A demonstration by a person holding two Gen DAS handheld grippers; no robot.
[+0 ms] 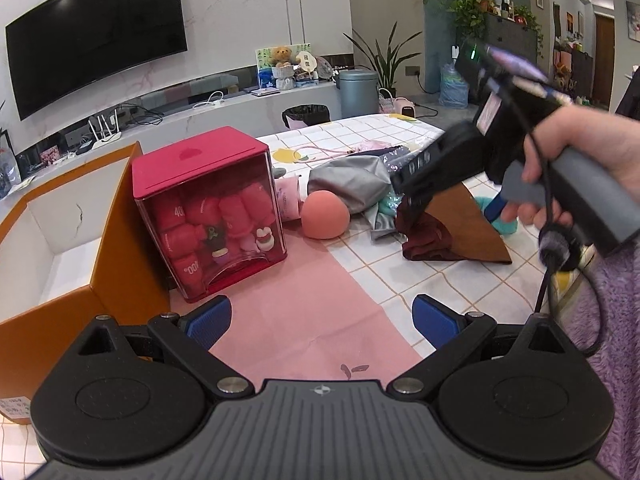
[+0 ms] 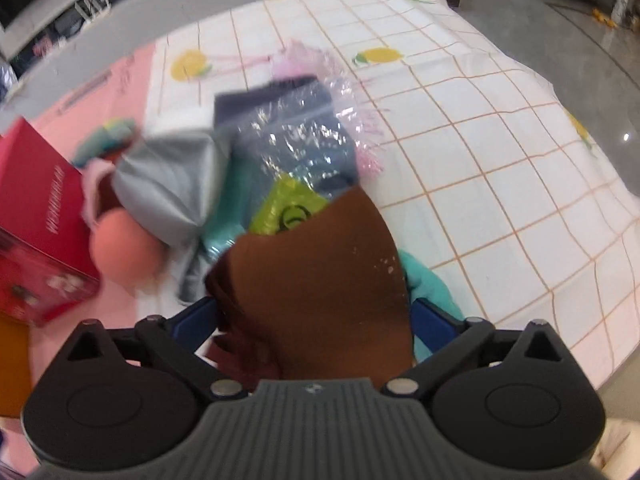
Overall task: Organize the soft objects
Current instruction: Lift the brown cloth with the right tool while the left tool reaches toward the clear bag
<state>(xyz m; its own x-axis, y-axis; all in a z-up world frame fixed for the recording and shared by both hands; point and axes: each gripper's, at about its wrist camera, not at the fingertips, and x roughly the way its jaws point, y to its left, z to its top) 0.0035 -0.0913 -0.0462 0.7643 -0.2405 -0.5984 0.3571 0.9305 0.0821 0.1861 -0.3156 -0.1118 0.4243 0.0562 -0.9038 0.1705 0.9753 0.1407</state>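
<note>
Brown felt-like fabric, a flat piece with a curved edge [image 2: 320, 280], fills the space between my right gripper's [image 2: 314, 320] blue pads, lying over a crumpled dark maroon cloth [image 2: 240, 344]. The jaws stand spread wide with the fabric between them; the pads [image 2: 196, 316] sit at either edge of it, and I cannot tell whether they touch it. In the left wrist view the same gripper [image 1: 416, 196], held in a hand [image 1: 580, 168] with a fuzzy lilac sleeve [image 1: 612, 320], points steeply down at that brown piece [image 1: 468, 220].

My left gripper [image 1: 322, 320] hangs slack-open over the pink paper mat [image 1: 300, 300], nothing between its blue pads [image 1: 208, 320].

Soft things lie heaped together on the white grid-patterned tablecloth with lemon prints [image 2: 480, 160]: a grey satin pouch [image 2: 172, 184], a round peach-coloured foam ball [image 2: 124, 256] touching it, a clear crinkled plastic bag over dark blue cloth [image 2: 292, 132], a lime-green packet [image 2: 288, 208] tucked under the brown fabric's edge, and a teal fluffy item [image 2: 428, 280] just beside the right pad.

Near the ball stands a red box with a clear front full of red rolled items [image 1: 212, 216]. Just beside it, on its left, an open orange cardboard box with white inside [image 1: 60, 240] sits at the mat's edge.
</note>
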